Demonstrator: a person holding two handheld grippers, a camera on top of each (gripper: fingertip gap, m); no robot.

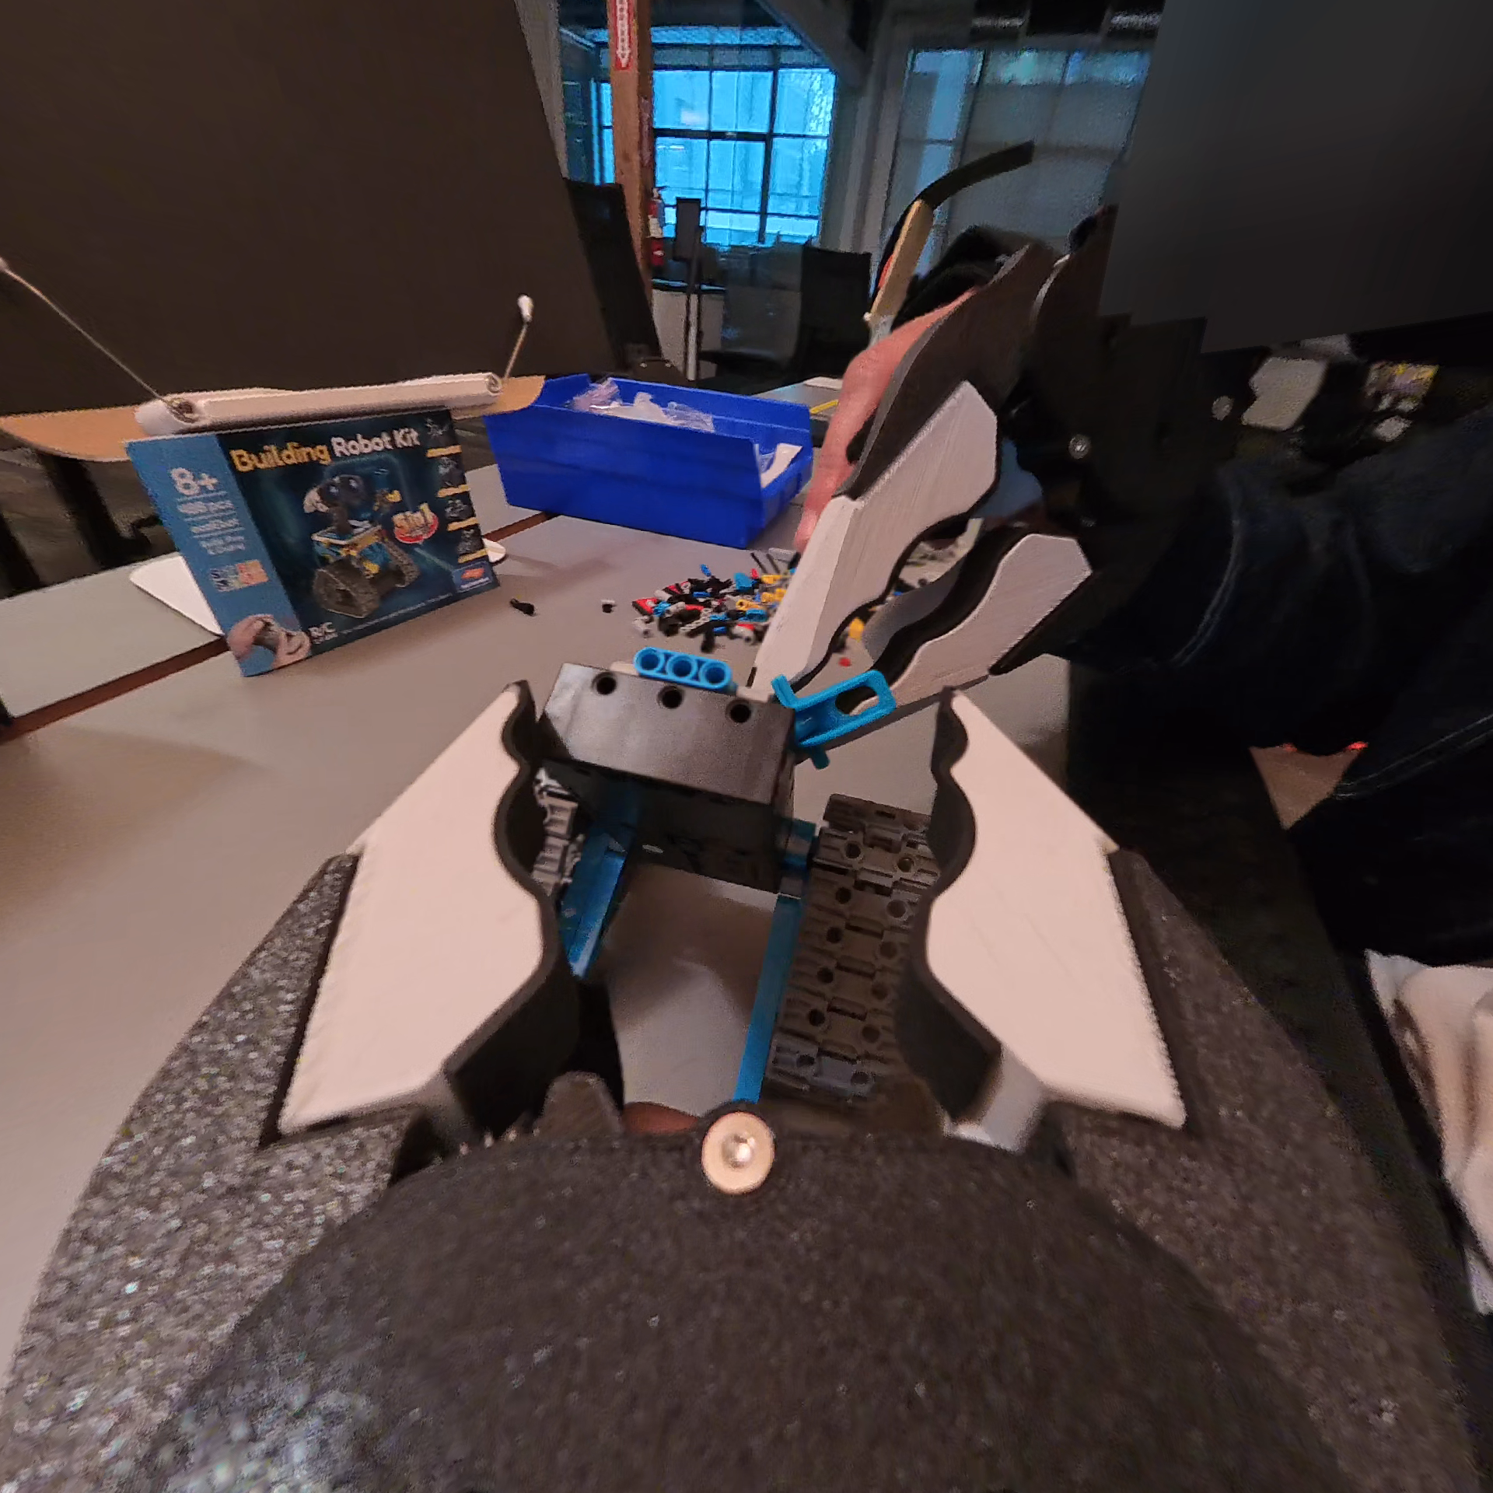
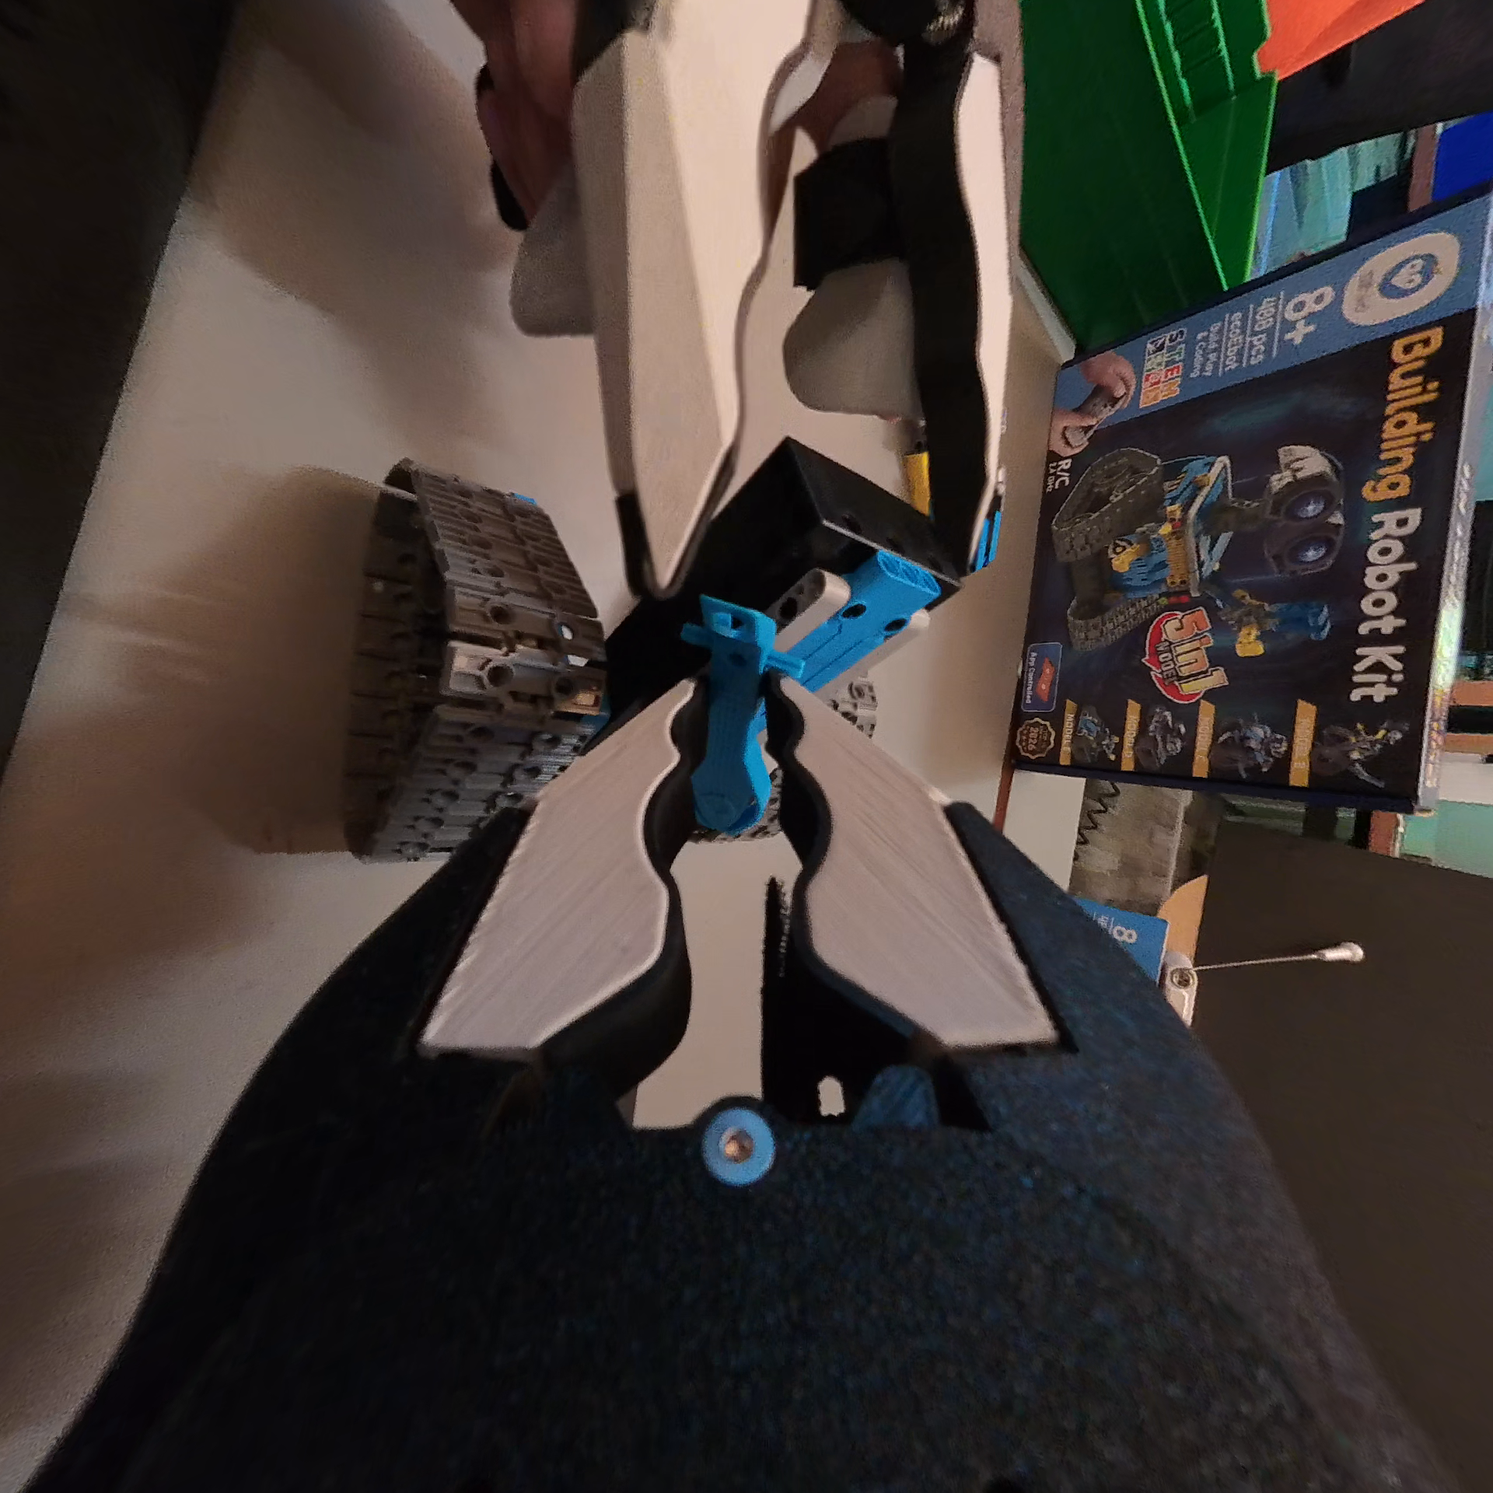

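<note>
Grey tabletop (image 1: 202, 808) in a dim workshop with blue-lit windows behind; the left gripper (image 1: 731, 727) clamps the black block (image 1: 670, 747) of a part-built tracked robot model (image 1: 848, 929), jaws on either side; the right gripper (image 2: 731, 687) pinches a small blue tool (image 2: 727, 727), jaws narrow, its tip at the block's corner; a kit box (image 1: 315, 533), a blue bin (image 1: 646, 477) and loose pieces (image 1: 703, 602) lie beyond.
</note>
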